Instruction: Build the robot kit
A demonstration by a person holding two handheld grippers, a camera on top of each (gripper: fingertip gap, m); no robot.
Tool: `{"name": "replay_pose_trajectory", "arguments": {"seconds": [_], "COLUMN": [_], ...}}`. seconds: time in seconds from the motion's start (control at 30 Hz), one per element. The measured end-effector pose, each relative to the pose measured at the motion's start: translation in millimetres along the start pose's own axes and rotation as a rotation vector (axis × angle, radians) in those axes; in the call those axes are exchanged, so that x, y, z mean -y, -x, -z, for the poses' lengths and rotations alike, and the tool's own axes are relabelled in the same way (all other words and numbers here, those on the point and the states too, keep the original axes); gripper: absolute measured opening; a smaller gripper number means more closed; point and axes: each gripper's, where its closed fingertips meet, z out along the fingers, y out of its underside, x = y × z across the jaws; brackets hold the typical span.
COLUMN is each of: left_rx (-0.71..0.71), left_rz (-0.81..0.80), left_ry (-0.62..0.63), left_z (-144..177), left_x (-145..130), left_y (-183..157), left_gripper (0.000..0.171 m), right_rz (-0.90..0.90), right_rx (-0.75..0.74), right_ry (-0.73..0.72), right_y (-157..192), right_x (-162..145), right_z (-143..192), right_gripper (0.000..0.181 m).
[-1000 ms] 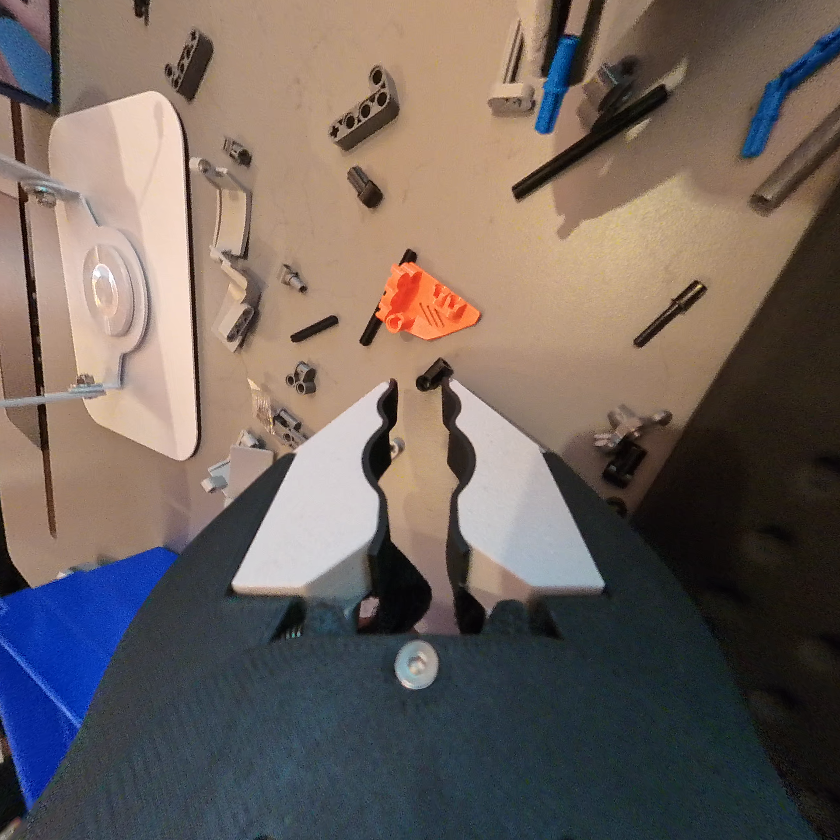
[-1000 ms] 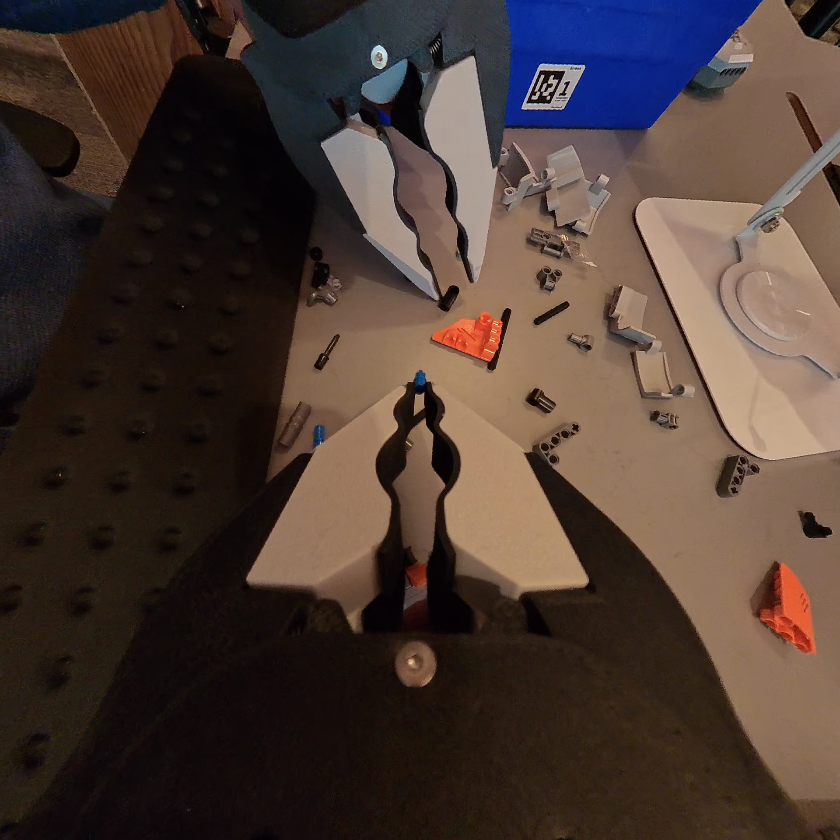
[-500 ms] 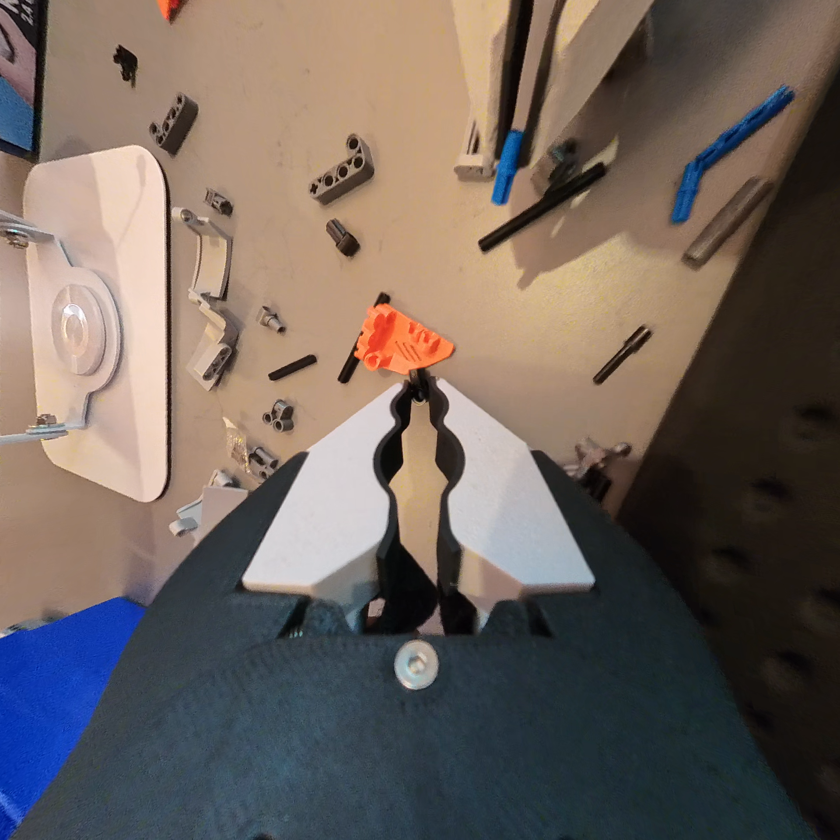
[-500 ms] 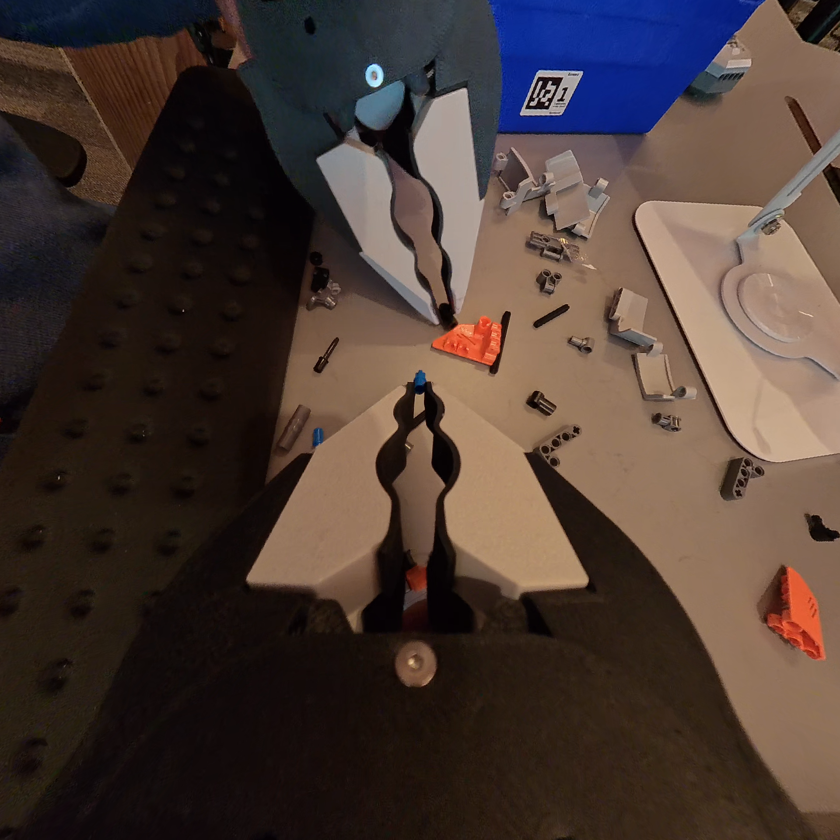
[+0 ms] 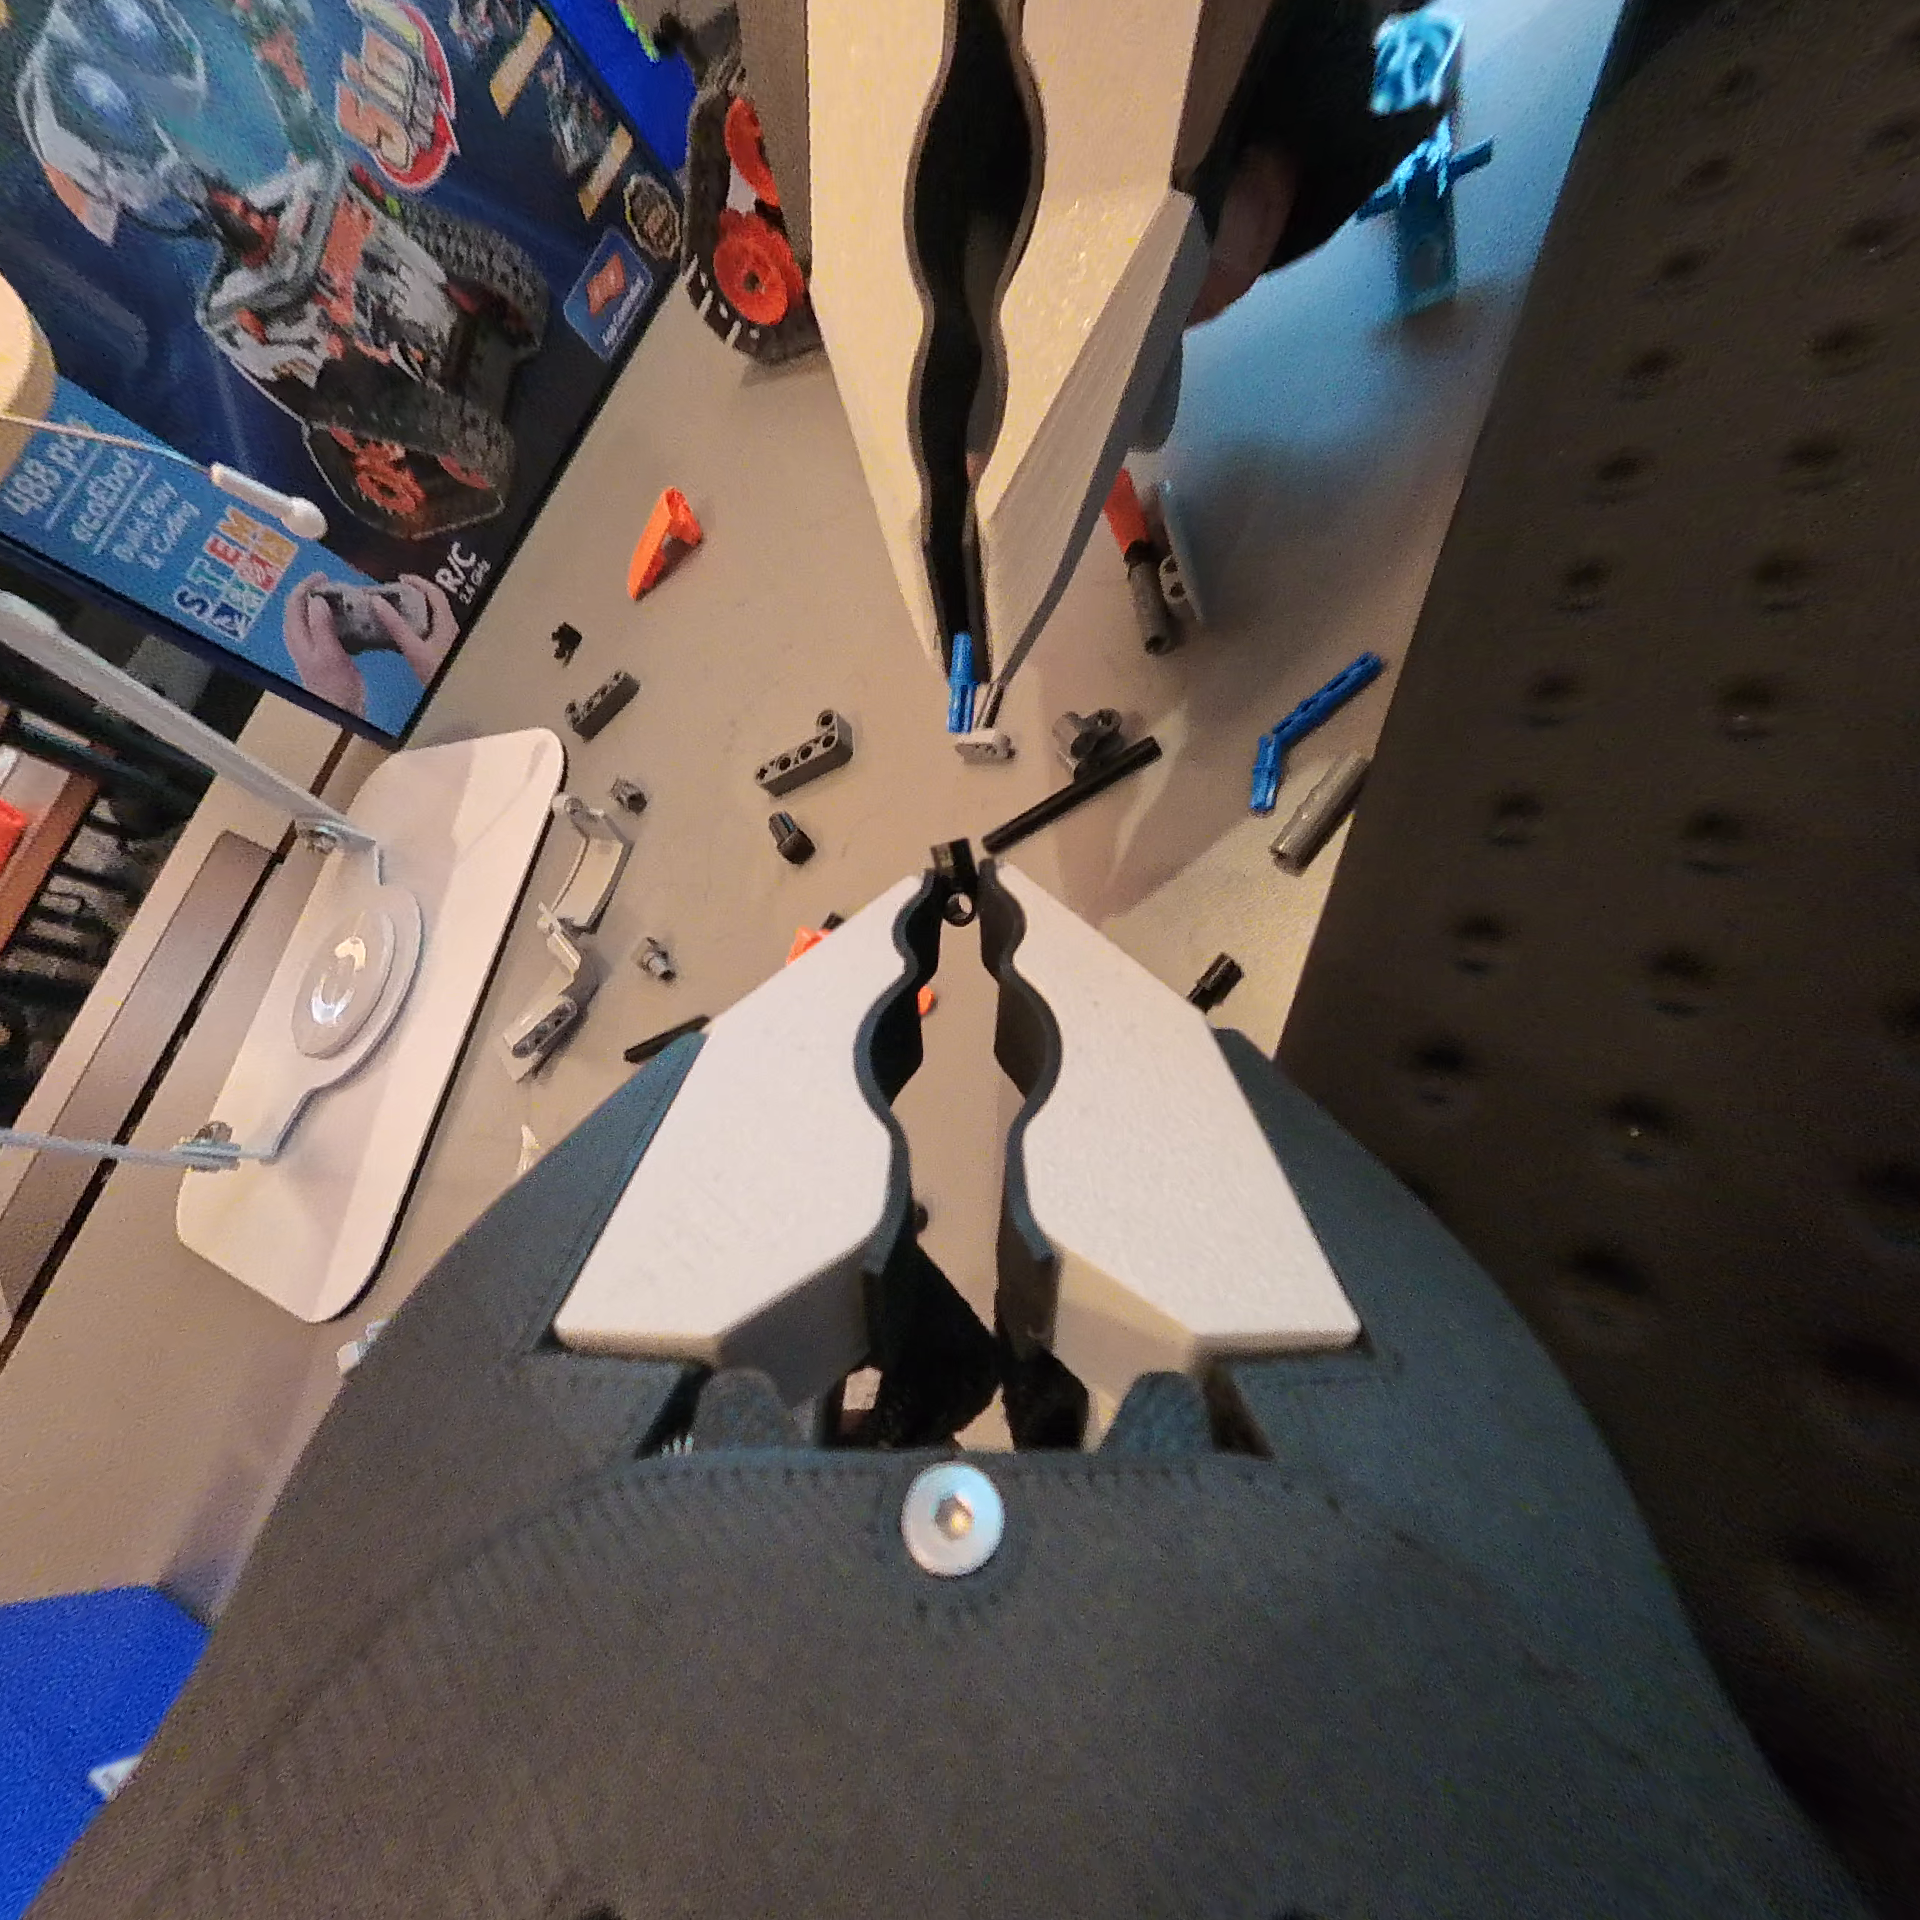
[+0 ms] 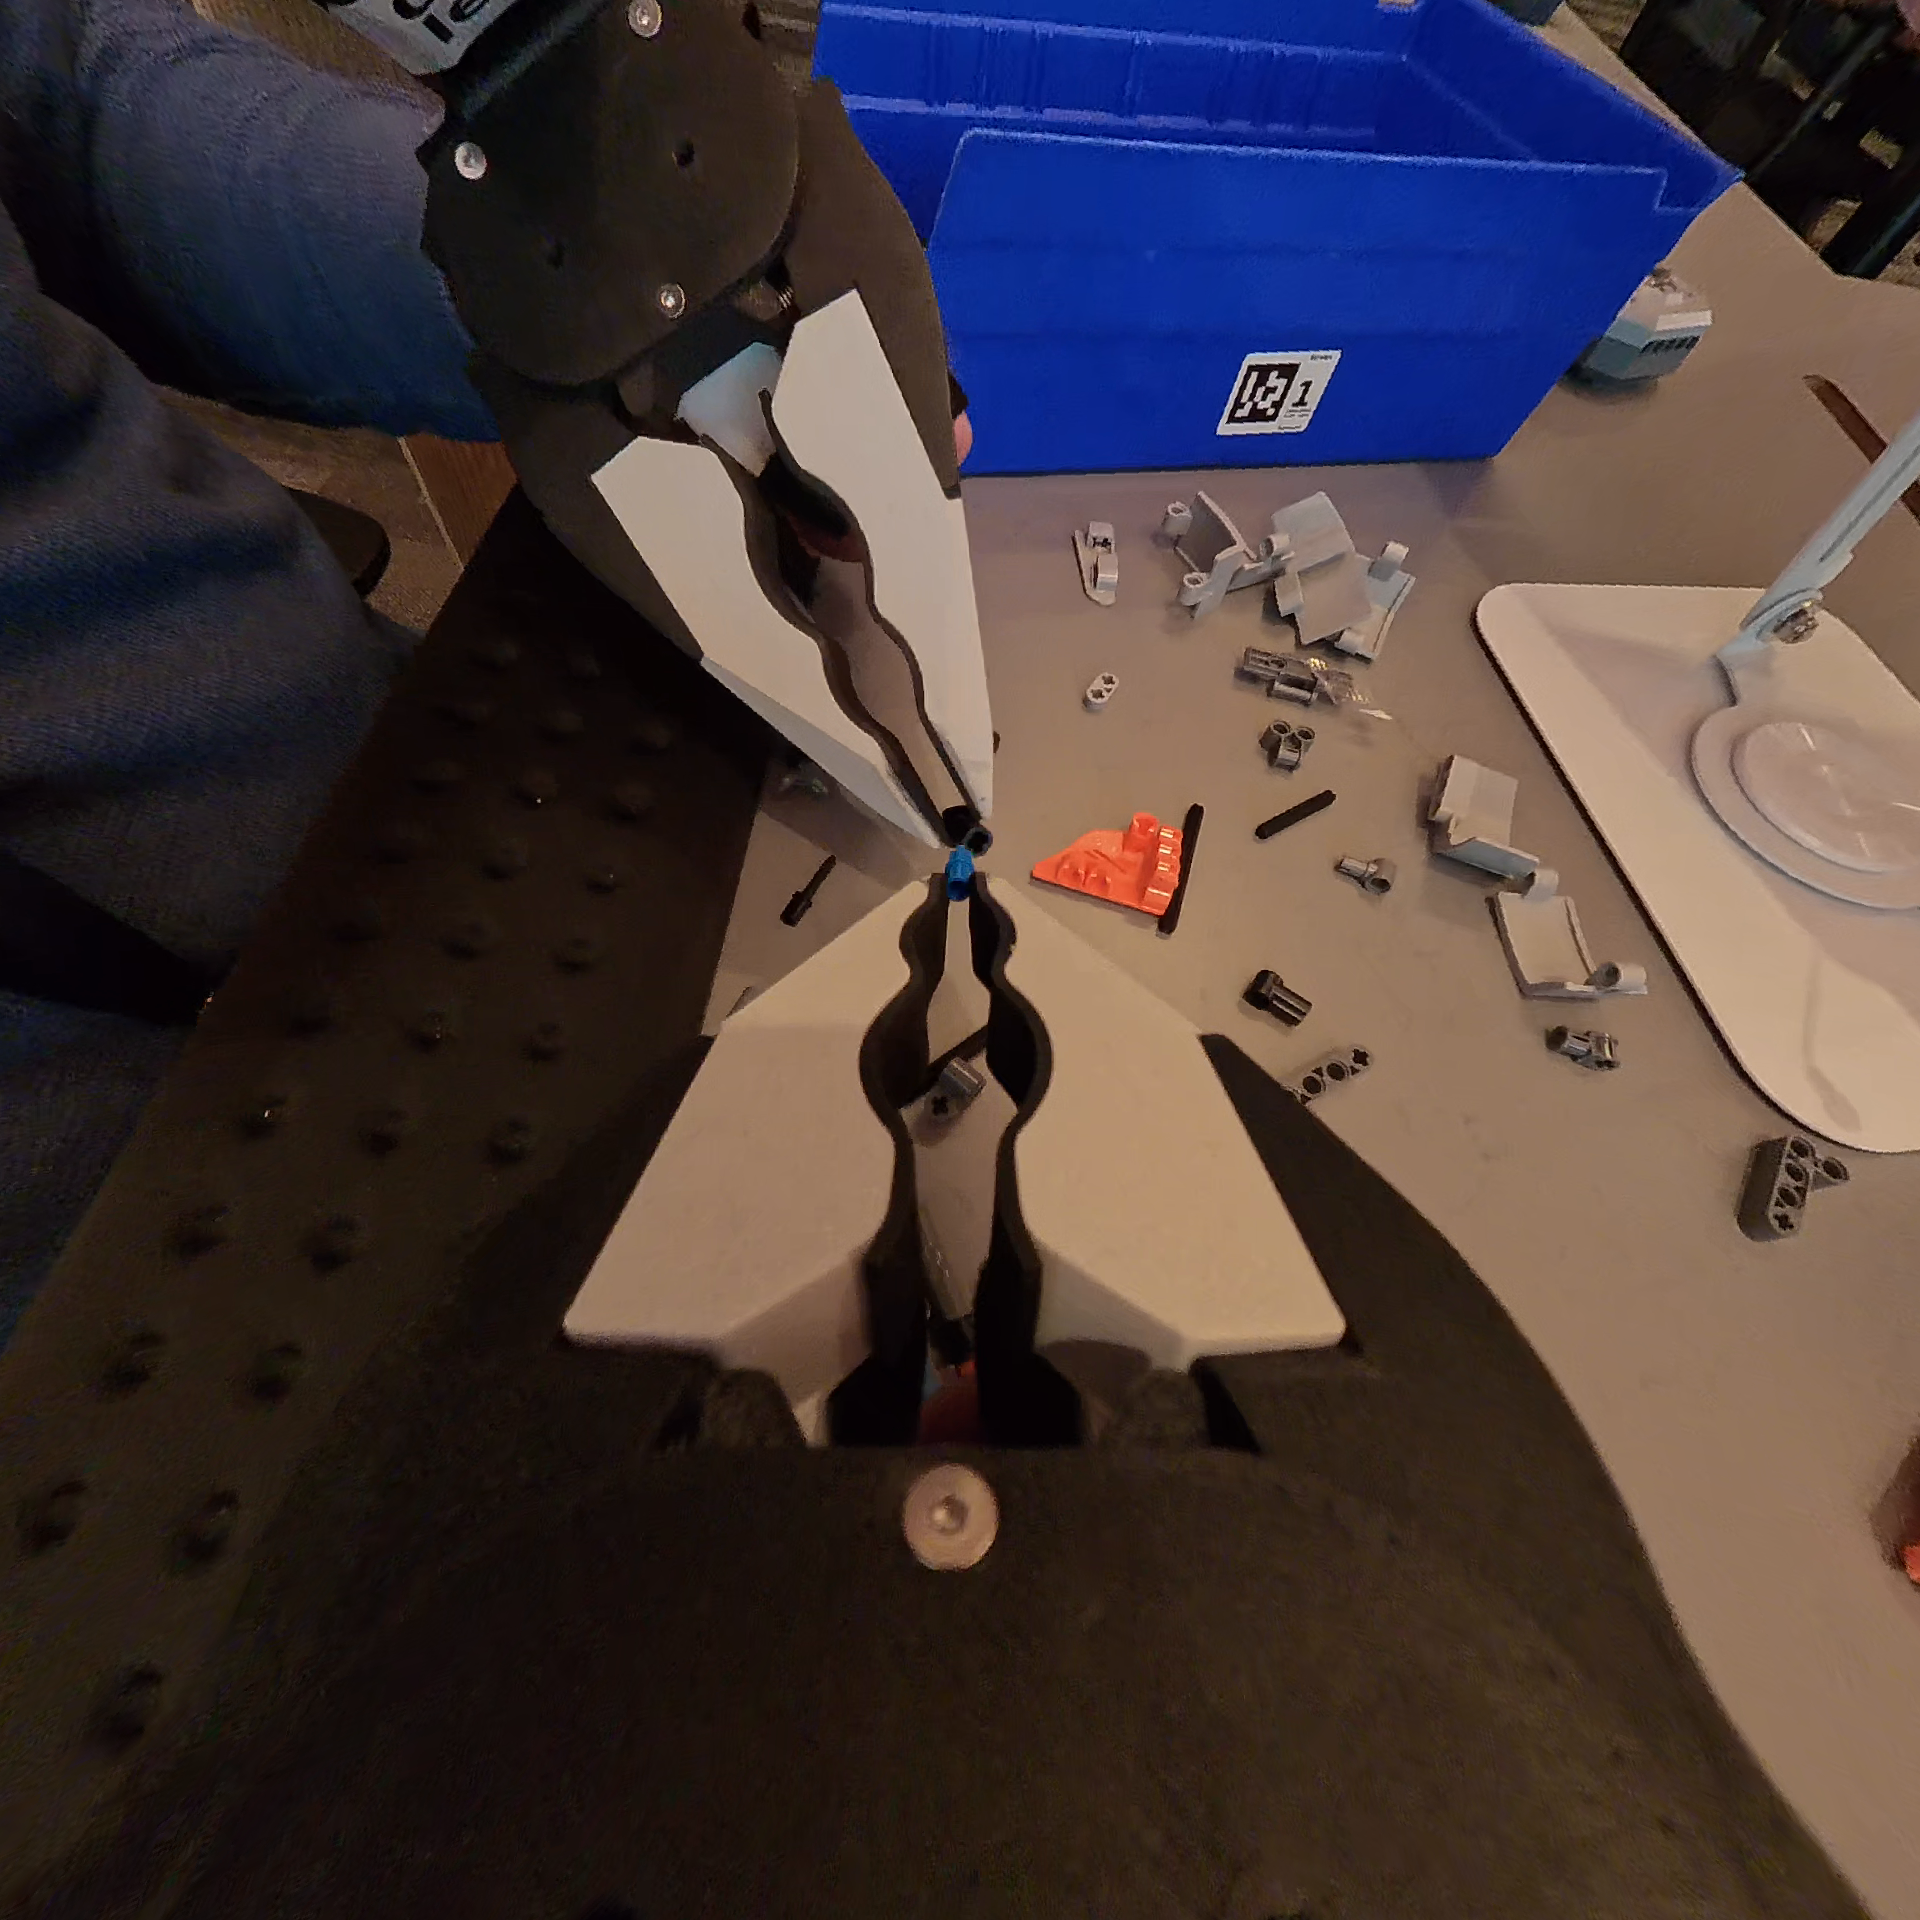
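My left gripper [image 5: 956, 896] is shut on a small black connector [image 5: 954, 871] and holds it above the grey table [image 5: 727, 665]. My right gripper [image 6: 956, 891] is shut on a small blue pin [image 6: 957, 869] that sticks out past its tips. The two grippers point at each other. In the right wrist view the left gripper [image 6: 961, 826] comes down from the upper left, and its black connector [image 6: 969, 834] sits just above the blue pin, almost touching it. In the left wrist view the right gripper [image 5: 966, 681] hangs at the top with the blue pin [image 5: 961, 681].
An orange wedge piece [image 6: 1112, 864] lies just right of the tips, among loose grey and black parts. A blue bin [image 6: 1247, 239] stands behind. A white lamp base [image 6: 1621, 748] is at the right. A black studded mat [image 6: 364, 935] lies on the left. A toy box [image 5: 260, 312] stands at the table's far side.
My left gripper closed on the black connector beside the orange wedge, lifted it off the table and brought it up to the blue pin. My right gripper rose with its pin.
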Motion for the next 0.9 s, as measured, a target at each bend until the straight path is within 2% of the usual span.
{"name": "replay_pose_trajectory", "arguments": {"seconds": [0.17,0.9], "left_rx": [0.014,0.023], "left_rz": [-0.009,-0.206], "left_ry": [-0.077,-0.101], "left_z": [4.0,6.6], "left_x": [10.7,15.2], "left_y": [0.4,-18.2], "left_gripper": [0.006,0.006], "right_rz": [-0.007,-0.003], "right_rx": [0.021,0.111], "right_ry": [-0.015,-0.001], "right_y": [2.8,15.8], "right_x": [-0.1,-5.5], "right_z": [-4.1,-7.2], "right_gripper": [0.001,0.001]}}
